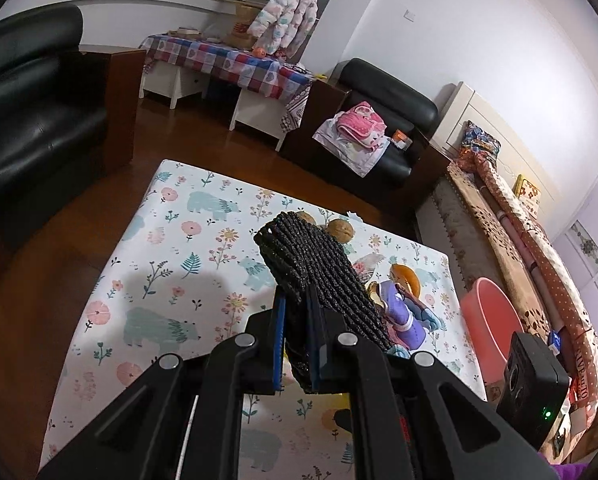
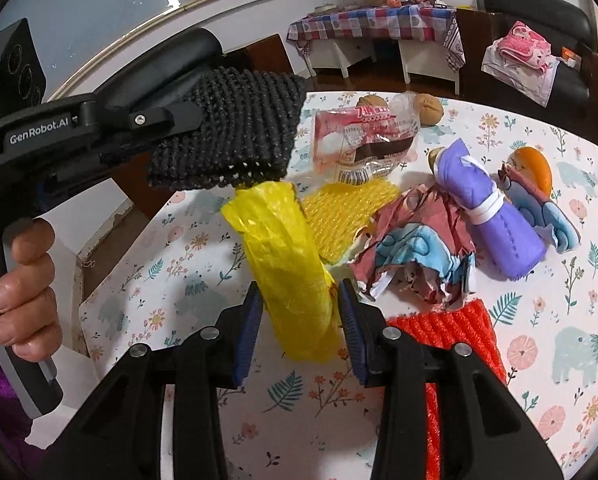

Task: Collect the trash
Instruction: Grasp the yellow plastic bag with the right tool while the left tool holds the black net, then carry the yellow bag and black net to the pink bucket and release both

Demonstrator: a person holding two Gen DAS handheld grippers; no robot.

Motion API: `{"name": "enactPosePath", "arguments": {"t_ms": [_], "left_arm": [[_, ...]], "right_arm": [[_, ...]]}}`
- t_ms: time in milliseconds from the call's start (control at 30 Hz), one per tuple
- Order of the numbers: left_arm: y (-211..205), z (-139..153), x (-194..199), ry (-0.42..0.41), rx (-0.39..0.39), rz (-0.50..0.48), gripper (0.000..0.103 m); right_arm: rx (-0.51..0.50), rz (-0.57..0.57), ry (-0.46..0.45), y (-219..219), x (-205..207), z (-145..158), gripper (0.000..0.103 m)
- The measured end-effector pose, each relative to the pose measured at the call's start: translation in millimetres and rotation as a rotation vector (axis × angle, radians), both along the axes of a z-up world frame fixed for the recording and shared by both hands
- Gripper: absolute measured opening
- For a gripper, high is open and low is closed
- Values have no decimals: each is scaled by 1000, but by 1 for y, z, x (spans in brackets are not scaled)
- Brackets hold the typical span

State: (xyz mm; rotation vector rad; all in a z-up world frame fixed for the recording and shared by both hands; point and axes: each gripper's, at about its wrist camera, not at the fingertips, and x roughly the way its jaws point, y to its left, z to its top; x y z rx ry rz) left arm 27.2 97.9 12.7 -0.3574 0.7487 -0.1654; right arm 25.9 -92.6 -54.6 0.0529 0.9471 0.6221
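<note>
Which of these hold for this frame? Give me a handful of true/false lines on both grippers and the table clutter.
1. The left gripper is clamped on a black woven mat. True.
2. The right gripper is shut tight on a walnut. False: its jaws stand apart around a yellow plastic bag, and the two walnuts lie at the far side of the table.
3. A purple cloth roll lies on the floral tablecloth. True.
4. The clear snack wrapper sits inside the pink basin. False: it lies on the table near the walnuts; the basin is off the table's edge.
5. A yellow foam net lies behind the yellow bag. True.
</note>
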Motion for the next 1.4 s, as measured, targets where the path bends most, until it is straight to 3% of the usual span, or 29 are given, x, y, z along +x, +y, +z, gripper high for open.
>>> {"name": "enactPosePath", "arguments": {"t_ms": [167, 367, 700, 1100, 1400], "left_arm": [[2, 2, -2, -6, 8, 7, 9], [4, 9, -6, -17, 16, 26, 9], [1, 25, -12, -53, 41, 34, 9], [-25, 38, -14, -88, 47, -16, 9], [-79, 46, 3, -98, 50, -130, 9]], "right_arm": [[-3, -4, 11, -2, 3, -3, 38], [-2, 30, 1, -3, -5, 1, 21], [13, 9, -45, -26, -20, 21, 18], [67, -154, -112, -86, -24, 48, 18], [64, -369, -150, -154, -27, 61, 18]]}}
